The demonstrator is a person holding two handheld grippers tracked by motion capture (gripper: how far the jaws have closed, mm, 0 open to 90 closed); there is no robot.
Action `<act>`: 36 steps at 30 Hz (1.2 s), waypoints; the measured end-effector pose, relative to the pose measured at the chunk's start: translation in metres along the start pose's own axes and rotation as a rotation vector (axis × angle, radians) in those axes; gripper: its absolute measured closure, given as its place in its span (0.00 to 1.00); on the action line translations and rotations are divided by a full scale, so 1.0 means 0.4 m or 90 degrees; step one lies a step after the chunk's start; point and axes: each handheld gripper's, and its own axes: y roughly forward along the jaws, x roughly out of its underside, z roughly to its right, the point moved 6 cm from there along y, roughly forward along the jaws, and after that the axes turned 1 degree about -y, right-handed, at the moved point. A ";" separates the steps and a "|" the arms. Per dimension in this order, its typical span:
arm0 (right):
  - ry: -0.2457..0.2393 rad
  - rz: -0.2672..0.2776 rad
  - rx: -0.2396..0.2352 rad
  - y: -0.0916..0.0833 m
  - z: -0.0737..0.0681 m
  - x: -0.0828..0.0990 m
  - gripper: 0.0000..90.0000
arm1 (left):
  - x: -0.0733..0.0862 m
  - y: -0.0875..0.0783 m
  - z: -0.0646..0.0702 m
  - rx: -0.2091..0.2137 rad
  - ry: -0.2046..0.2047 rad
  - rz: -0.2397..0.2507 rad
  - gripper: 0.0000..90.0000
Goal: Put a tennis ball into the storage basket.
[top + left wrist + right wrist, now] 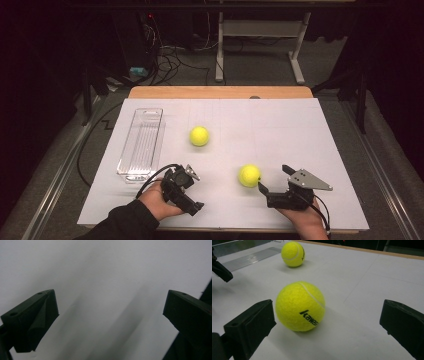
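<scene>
Right gripper (274, 180): lower right of the high view, held in a hand (305, 220) that the bottom edge cuts off; jaws spread wide with nothing between their faces. In the right gripper view (325, 322) both jaws are cropped by the lower corners of the frame.
Near tennis ball (249, 176): lower centre of the high view, on the white sheet (280, 130), just beside the tip of the right gripper's nearer jaw; whether ball and jaw touch cannot be told. In the right gripper view (300, 306) it sits centre-left, close to the left-hand jaw and well apart from the right-hand one; its black lettering is partly turned out of sight.
Far tennis ball (199, 136): centre of the high view, apart from both grippers; upper left of the right gripper view (292, 253).
Left gripper (194, 195): lower left of the high view, wrapped by a hand (157, 200) with a dark sleeve; jaws set apart, empty. The left gripper view (110, 307) is blurred and shows bare sheet between its jaws.
Clear plastic tray (141, 145): left of the high view, long axis running up the frame; its transparent walls are hard to trace.
Dark jaw tip (220, 270): left edge of the right gripper view, mostly cut off.
</scene>
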 end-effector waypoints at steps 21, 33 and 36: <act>-0.022 -0.071 -0.058 0.104 -0.051 -0.015 0.10 | -0.021 -0.008 -0.003 -0.040 0.010 -0.034 0.01; -0.038 -0.151 -0.070 0.138 -0.063 0.012 0.30 | -0.032 -0.027 0.007 -0.039 0.012 -0.035 0.01; -0.042 -0.151 -0.071 0.136 -0.063 0.013 0.30 | -0.033 -0.030 0.008 -0.033 0.008 -0.033 0.01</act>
